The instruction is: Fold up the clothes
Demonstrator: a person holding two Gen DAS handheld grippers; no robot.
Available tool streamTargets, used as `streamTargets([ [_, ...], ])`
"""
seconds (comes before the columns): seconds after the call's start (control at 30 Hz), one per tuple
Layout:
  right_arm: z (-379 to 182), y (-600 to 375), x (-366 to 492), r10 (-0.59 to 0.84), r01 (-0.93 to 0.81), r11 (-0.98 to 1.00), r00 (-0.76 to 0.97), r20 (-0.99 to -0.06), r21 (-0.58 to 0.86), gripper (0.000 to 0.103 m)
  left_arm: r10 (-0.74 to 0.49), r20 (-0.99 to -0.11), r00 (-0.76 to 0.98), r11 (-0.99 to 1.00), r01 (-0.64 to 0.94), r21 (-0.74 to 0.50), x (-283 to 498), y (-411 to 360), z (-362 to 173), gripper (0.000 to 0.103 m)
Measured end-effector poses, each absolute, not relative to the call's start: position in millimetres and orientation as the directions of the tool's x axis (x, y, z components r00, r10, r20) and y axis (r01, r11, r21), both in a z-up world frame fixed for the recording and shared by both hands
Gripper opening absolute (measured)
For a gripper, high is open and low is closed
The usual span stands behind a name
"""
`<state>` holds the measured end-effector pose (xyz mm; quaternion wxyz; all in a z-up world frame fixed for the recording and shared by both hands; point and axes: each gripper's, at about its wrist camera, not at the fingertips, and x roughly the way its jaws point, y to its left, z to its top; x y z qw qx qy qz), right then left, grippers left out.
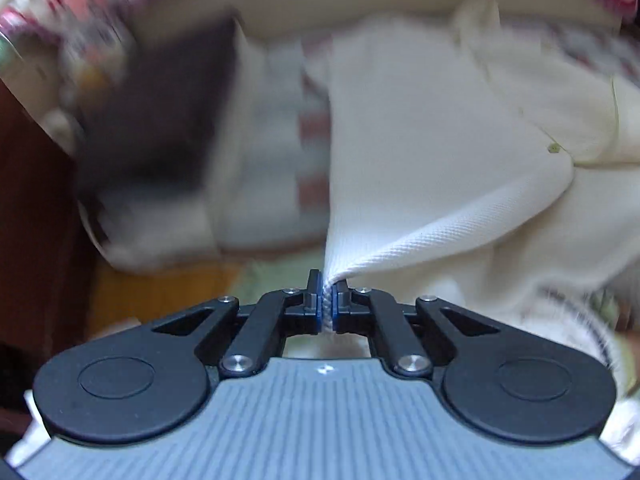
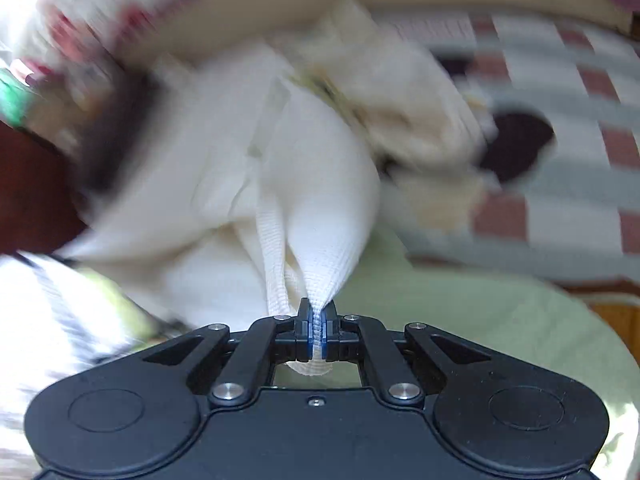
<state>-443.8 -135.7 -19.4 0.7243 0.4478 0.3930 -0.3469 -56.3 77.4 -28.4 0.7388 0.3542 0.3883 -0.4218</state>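
Note:
A cream-white knit shirt (image 1: 420,128) with a button placket hangs stretched in front of the left wrist view. My left gripper (image 1: 328,300) is shut on a pinched fold of its cloth, which fans out upward and to the right. The right wrist view shows the same white shirt (image 2: 316,184) bunched and lifted. A ribbed edge of it is clamped in my right gripper (image 2: 318,326), which is shut, and a small loop of cloth pokes out behind the pads. Both views are blurred by motion.
A red, grey and white checked cover (image 2: 560,128) lies under the clothes. A pale green cloth (image 2: 460,304) spreads near the right gripper. A dark garment (image 1: 160,120) lies at left, and a dark patch (image 2: 516,144) sits on the checked cover. Wooden floor (image 1: 152,292) shows below.

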Motion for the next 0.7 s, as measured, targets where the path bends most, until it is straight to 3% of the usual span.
streamTargets([
  [0.13, -51, -140, -427, -0.065, 0.857, 0.402, 0.379, -0.923, 0.323, 0.013, -0.366, -0.869, 0.334, 0.383, 0.905, 0.186, -60, 66, -23, 0.010],
  [0.17, -48, -143, -427, -0.070, 0.853, 0.405, 0.387, -0.919, 0.329, 0.014, -0.396, -0.856, 0.333, 0.375, 0.909, 0.181, -61, 64, -13, 0.021],
  [0.2, -45, -147, -426, -0.075, 0.850, 0.408, 0.396, -0.915, 0.334, 0.025, -0.433, -0.839, 0.329, 0.370, 0.914, 0.168, -64, 62, -1, 0.038],
  [0.23, -41, -150, -425, -0.079, 0.846, 0.411, 0.404, -0.911, 0.340, 0.037, -0.471, -0.823, 0.317, 0.363, 0.920, 0.147, -66, 58, 9, 0.046],
  [0.27, -37, -154, -426, -0.092, 0.844, 0.412, 0.414, -0.905, 0.344, 0.040, -0.511, -0.807, 0.296, 0.355, 0.928, 0.116, -67, 52, 19, 0.052],
  [0.5, 2, -212, -457, -0.319, 0.858, 0.319, 0.498, -0.807, 0.403, 0.041, -0.658, -0.746, 0.099, 0.240, 0.967, -0.083, -97, -61, 27, 0.052],
  [0.6, -11, -237, -449, -0.385, 0.896, 0.347, 0.406, -0.829, 0.277, 0.041, -0.662, -0.748, -0.049, 0.181, 0.958, -0.223, -109, -137, -3, 0.052],
  [0.7, -42, -265, -441, -0.409, 0.922, 0.332, 0.330, -0.851, 0.197, 0.042, -0.643, -0.761, -0.084, 0.156, 0.959, -0.238, -130, -208, -37, 0.052],
])
